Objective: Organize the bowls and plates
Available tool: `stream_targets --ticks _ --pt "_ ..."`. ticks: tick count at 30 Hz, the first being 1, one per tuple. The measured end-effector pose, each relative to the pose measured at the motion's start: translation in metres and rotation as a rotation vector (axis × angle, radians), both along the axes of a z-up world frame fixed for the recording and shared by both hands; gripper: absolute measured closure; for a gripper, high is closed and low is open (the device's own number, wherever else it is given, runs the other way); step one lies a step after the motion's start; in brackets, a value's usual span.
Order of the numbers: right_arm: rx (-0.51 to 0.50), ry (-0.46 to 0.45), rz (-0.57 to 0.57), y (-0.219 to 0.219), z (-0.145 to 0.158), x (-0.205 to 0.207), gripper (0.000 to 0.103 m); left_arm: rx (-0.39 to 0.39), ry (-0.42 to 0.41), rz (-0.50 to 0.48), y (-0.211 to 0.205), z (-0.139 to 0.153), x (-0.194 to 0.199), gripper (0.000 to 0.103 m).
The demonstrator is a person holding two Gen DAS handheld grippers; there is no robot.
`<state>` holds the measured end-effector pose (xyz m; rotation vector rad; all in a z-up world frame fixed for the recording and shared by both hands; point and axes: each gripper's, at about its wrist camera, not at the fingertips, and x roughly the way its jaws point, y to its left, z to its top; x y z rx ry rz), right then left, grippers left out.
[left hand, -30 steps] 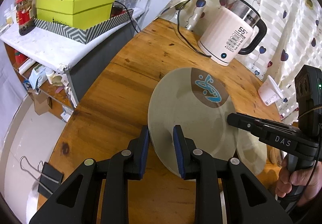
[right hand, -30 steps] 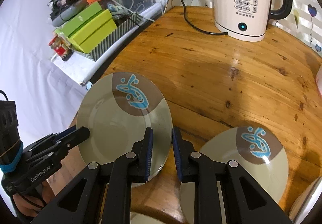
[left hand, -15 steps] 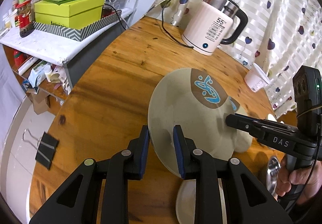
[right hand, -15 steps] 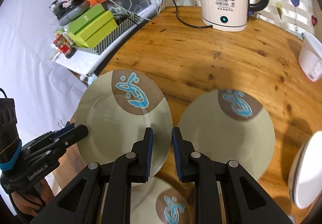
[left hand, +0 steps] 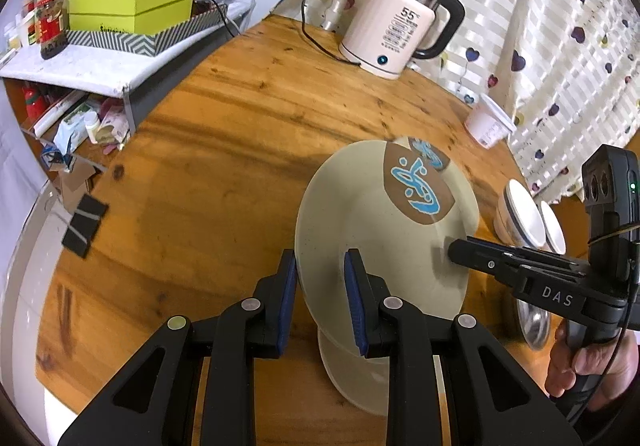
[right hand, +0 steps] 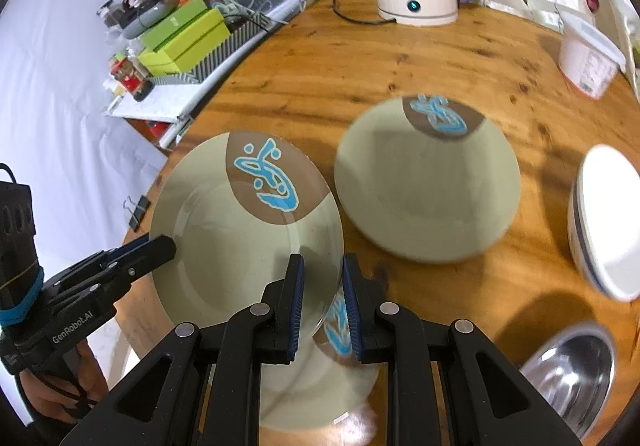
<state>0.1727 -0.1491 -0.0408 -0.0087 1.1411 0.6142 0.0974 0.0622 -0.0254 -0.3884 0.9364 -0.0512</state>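
A beige plate with a brown patch and a blue fish (left hand: pixel 384 230) (right hand: pixel 240 230) hangs tilted above the wooden table, held from both sides. My left gripper (left hand: pixel 320 286) is shut on its near left rim and shows in the right wrist view as the left gripper (right hand: pixel 160 246). My right gripper (right hand: pixel 322 286) is shut on its right rim, its fingertip (left hand: pixel 452 246) at the plate's edge. A second matching plate (right hand: pixel 424 185) lies on the table to the right. A third plate (right hand: pixel 320 386) lies partly under the held one.
White bowls (left hand: pixel 524 213) (right hand: pixel 604 226) and a steel bowl (right hand: pixel 568 374) sit at the right. A white kettle (left hand: pixel 396 33) with its cord and a white cup (left hand: pixel 488 121) stand at the back. A binder clip (left hand: pixel 84 221) lies near the left edge, beside a cluttered shelf (left hand: pixel 132 9).
Both grippers have carried the plate to the right across the table. The kettle has drawn back, and the lying plates, the white bowls and the steel bowl have come into view.
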Motion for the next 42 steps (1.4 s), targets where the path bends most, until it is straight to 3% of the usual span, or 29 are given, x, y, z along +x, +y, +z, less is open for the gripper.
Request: stream_targets --ticks 13,31,42 --pt "-0.013 0.044 -0.015 -0.021 -0.016 -0.028 0.084 0.002 0.04 -0.018 -0.018 -0.014 -0.019 0.078" --pt "-0.033 0.072 -0.033 -0.034 -0.026 -0.036 0.084 0.002 0.08 -0.04 -0.031 -0.027 -0.024 0.078" --pt "-0.047 0.056 -0.028 -0.032 -0.027 -0.037 0.083 0.062 0.079 -0.044 -0.039 -0.027 -0.025 0.078"
